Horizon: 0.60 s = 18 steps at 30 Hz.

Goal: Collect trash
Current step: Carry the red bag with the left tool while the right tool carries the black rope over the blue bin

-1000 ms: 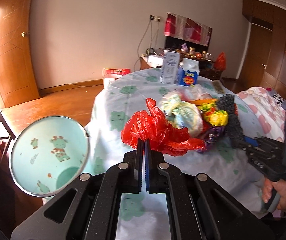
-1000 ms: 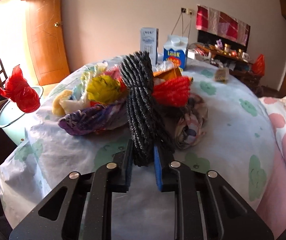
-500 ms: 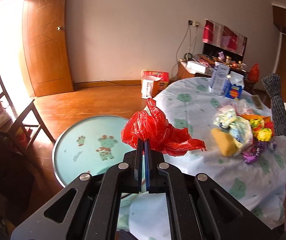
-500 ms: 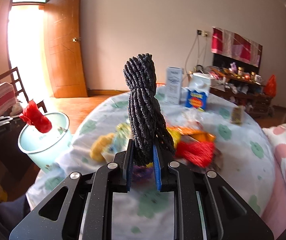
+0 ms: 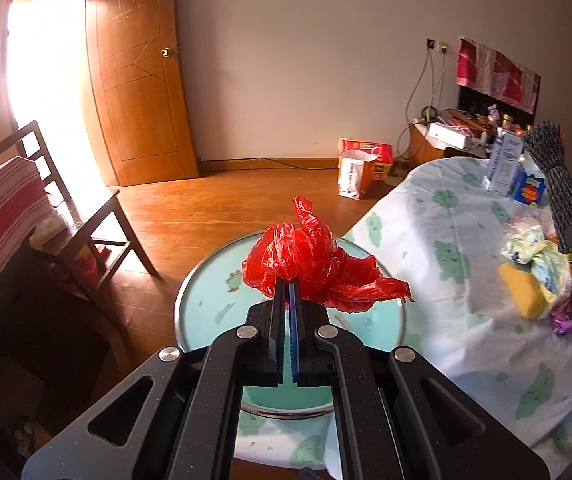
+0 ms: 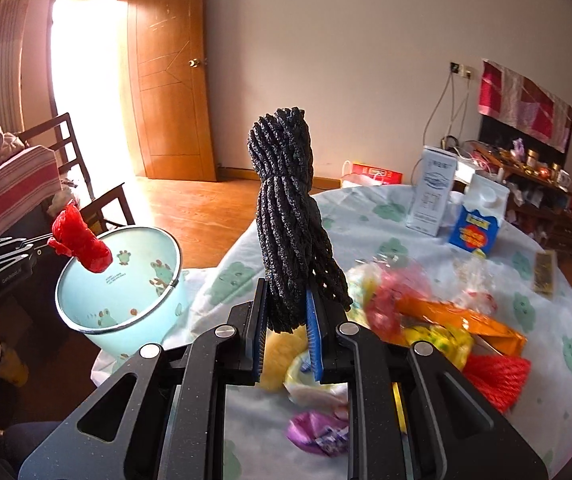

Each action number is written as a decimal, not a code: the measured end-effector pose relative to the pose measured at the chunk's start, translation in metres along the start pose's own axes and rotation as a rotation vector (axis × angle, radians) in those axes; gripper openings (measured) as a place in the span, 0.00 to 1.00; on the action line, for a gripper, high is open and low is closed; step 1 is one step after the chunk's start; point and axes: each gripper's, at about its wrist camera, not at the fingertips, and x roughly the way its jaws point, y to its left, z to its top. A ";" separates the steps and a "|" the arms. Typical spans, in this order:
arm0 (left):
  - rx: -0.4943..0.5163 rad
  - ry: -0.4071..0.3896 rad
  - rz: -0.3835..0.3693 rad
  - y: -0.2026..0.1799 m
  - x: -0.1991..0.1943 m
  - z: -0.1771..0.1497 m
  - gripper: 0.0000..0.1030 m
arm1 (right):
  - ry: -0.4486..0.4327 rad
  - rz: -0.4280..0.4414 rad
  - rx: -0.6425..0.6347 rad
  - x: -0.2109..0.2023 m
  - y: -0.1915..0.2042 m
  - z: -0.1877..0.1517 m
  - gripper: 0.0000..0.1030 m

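Trash is in both grippers. The left gripper, at the bottom centre of the left wrist view, has its fingers pinched on a crumpled red plastic bag that hangs over the open mouth of a pale blue bin printed with small cartoon figures. In the right wrist view the same bag sits at the left of the frame, above the bin's rim. The right gripper has its fingers clamped on a bundle of black cord, held upright in the middle of the frame above the desk. More trash lies on the desk's cloud-print cloth at the lower right: an orange packet, red netting, a purple wrapper. Two cartons stand further back.
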 end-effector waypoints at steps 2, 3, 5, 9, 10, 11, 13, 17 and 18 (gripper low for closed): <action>-0.008 0.005 0.017 0.007 0.002 0.001 0.01 | 0.001 0.011 -0.012 0.008 0.008 0.004 0.18; -0.011 0.007 0.026 0.010 0.003 0.001 0.01 | 0.004 0.019 -0.016 0.012 0.011 0.006 0.18; -0.017 0.010 0.035 0.015 0.004 0.001 0.01 | 0.009 0.033 -0.026 0.020 0.018 0.010 0.18; -0.019 0.021 0.056 0.022 0.008 0.001 0.01 | 0.026 0.061 -0.050 0.040 0.035 0.016 0.18; -0.019 0.024 0.062 0.024 0.009 0.000 0.01 | 0.029 0.066 -0.055 0.042 0.038 0.017 0.18; -0.021 0.026 0.068 0.026 0.010 0.000 0.01 | 0.035 0.073 -0.062 0.047 0.043 0.018 0.18; -0.025 0.036 0.080 0.029 0.013 0.000 0.01 | 0.045 0.082 -0.075 0.056 0.051 0.020 0.18; -0.030 0.057 0.104 0.038 0.019 -0.001 0.01 | 0.070 0.104 -0.098 0.075 0.065 0.022 0.18; -0.034 0.061 0.108 0.041 0.021 0.000 0.01 | 0.074 0.106 -0.102 0.078 0.068 0.022 0.18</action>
